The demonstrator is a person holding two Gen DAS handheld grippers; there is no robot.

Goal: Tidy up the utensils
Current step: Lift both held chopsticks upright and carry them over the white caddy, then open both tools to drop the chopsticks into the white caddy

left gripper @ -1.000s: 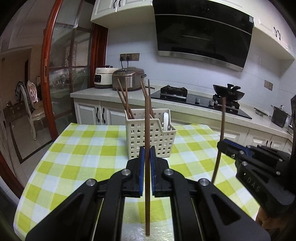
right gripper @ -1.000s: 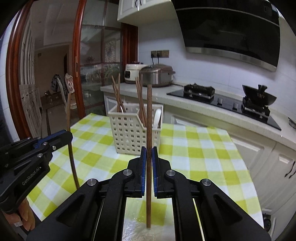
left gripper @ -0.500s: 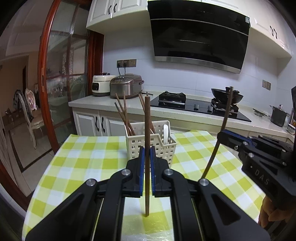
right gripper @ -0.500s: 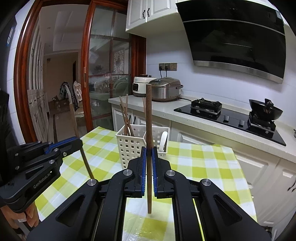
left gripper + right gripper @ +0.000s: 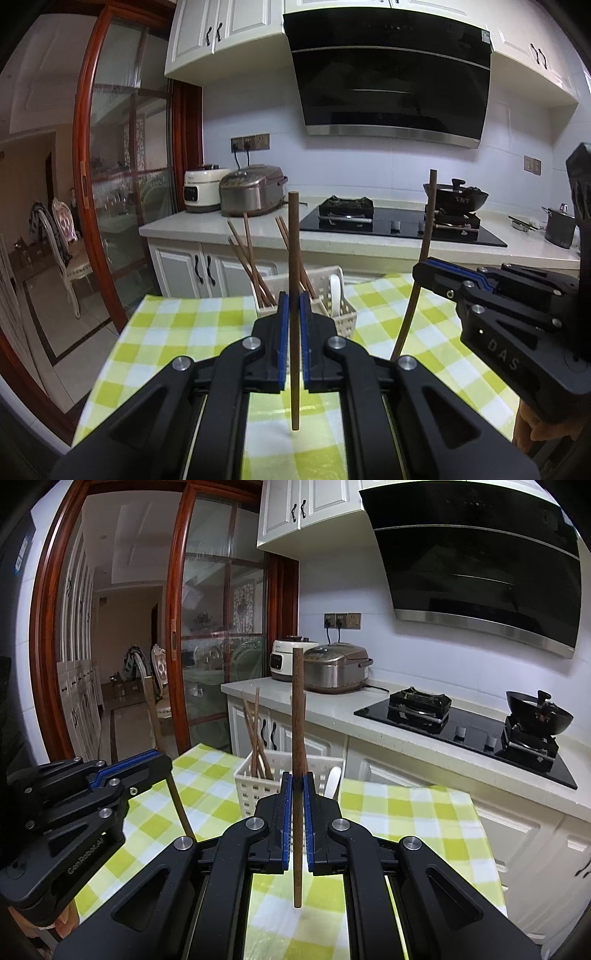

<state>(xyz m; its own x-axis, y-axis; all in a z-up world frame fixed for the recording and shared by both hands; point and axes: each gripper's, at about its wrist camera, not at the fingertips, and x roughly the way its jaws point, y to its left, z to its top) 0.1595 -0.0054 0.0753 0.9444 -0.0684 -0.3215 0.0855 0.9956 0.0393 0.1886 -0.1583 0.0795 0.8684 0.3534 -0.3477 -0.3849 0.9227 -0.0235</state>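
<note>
**Desk:** While both grippers hang over the table, what's the room?

**Photog:** Kitchen. Table w/ yellow-green check cloth point(image 5: 192, 332) up front; white counter point(image 5: 221, 230) behind it carries a cream cooker point(image 5: 201, 190) and a steel rice cooker point(image 5: 253, 188). Black hob point(image 5: 399, 223) further along w/ a wok point(image 5: 456, 195); range hood point(image 5: 391, 74) above. Red-framed glass door point(image 5: 221, 627) beside the counter, chair visible past it.

**Desk:** Anything around the basket?

**Photog:** White slotted basket point(image 5: 341, 310) sits on the cloth near the counter edge, already holding several brown chopsticks point(image 5: 247, 258) leaning out, plus a white utensil point(image 5: 335, 291). Partly hidden behind the fingers in both views.

**Desk:** Jaws?

**Photog:** Left gripper point(image 5: 294, 325) closed tight on a chopstick point(image 5: 294, 258), upright, top above the basket rim, tip clear of the cloth on the near side of the basket. Right gripper point(image 5: 297, 808) likewise clamped on its own chopstick point(image 5: 297, 709), upright, also short of the basket. Each gripper shows at the edge of the other's view, stick slightly tilted there.
</note>
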